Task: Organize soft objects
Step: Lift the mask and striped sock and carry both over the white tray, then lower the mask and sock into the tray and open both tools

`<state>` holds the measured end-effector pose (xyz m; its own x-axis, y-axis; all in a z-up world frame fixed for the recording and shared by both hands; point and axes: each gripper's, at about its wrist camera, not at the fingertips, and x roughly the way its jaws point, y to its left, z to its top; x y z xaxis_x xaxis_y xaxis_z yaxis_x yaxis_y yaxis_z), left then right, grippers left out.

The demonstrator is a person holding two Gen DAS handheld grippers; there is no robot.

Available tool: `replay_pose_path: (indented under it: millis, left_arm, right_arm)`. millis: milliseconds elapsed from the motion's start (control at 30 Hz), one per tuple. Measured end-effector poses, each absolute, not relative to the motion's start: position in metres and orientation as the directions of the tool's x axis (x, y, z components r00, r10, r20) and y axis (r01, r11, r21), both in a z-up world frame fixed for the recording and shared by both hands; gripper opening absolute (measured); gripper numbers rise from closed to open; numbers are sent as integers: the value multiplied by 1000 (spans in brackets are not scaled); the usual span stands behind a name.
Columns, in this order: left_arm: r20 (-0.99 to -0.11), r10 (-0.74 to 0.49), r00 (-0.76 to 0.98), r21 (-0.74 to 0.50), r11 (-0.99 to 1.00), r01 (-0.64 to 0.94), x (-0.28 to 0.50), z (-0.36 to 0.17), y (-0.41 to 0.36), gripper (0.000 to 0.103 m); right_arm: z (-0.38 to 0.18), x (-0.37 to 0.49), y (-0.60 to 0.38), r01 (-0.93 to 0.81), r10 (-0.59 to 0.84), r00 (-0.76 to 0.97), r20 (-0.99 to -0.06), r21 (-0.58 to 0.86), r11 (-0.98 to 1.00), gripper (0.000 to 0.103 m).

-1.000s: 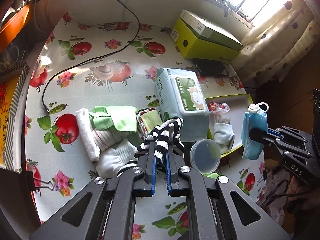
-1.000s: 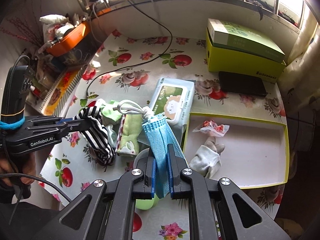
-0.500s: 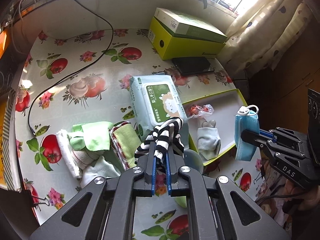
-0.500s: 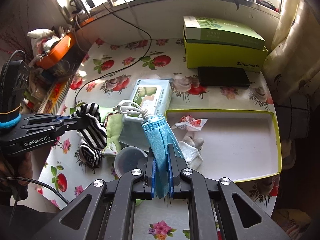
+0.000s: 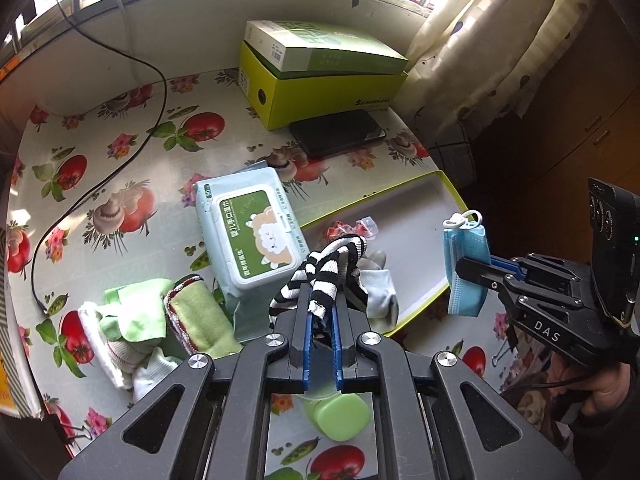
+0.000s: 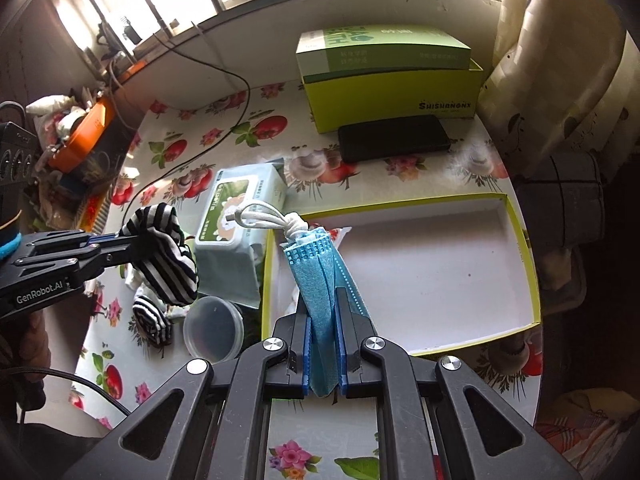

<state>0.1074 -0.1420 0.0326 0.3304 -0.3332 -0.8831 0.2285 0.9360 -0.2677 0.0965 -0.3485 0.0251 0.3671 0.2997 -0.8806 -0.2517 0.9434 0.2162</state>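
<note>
In the lower middle of the left wrist view we see our left gripper [image 5: 321, 300] pinching a black-and-white striped knitted sock [image 5: 328, 268], which bunches up above the blue pads and hangs clear of the table. Behind it in that view, at centre right, lies the shallow yellow-green cardboard tray with a white floor [image 5: 424, 216], and in it a white sock [image 5: 380, 288] and a small clear wrapper with red pieces [image 5: 352, 228]. At the right edge of the same view our right gripper [image 5: 460, 272] reaches in from the side, its tongs pressed on a folded light-blue disposable face mask [image 5: 466, 268] with knotted white ear loops; the mask hangs at the tray's near right corner. In the right wrist view that mask [image 6: 324, 276] stands upright between the blue pads at lower centre, over the left part of the tray [image 6: 520, 240], while the striped sock [image 6: 164, 256] shows at the left, held up beside the pale blue pack of wet wipes with a green label [image 6: 236, 208]. A second striped sock [image 6: 150, 320] lies on the fruit-patterned oilcloth table [image 6: 192, 156] below it, near a clear round plastic lid [image 6: 214, 330]. In the lower left of the left wrist view sit green folded cloths [image 5: 168, 312] and white socks, all on the table outside the tray. At the top stands a yellow-green box [image 5: 320, 84] with a black flat device [image 5: 338, 138] in front of it.
</note>
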Motion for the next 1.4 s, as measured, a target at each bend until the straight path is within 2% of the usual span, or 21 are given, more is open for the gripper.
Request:
replay_pose_path:
  millis: [500,933,1000,1067,1133,1400]
  left_arm:
    - [-889,-354,290,-266,916,301,133,25,-186,8]
    - [-893,-351,282,-264,915,304,154,19,-196,8]
    - [-894,-352,278,-264,914,308,157,17,-199,8]
    - [-893,-357,274,-268,912,311,161,16,-203,8]
    - [-892,-362,271,-272,908,318,166,15,-209,8]
    - [-894,-376,244,-271,887,375,183,7,-241,8]
  right_arm:
    - [-21,129,-369,-185,284,314,-906,235,954,10]
    - [-77,147,-356,-160,317,167,-934,292,943,10]
    - [-78,146,-357,-159,336,161,-928,312,937,13]
    - [-75,145,-360,-148,347,176,-921,324,934,20]
    - [-69,143,-365,-135,344,201,-917,322,937,38]
    - [-47,130,-392,-80,357,281,-891,349,934,41]
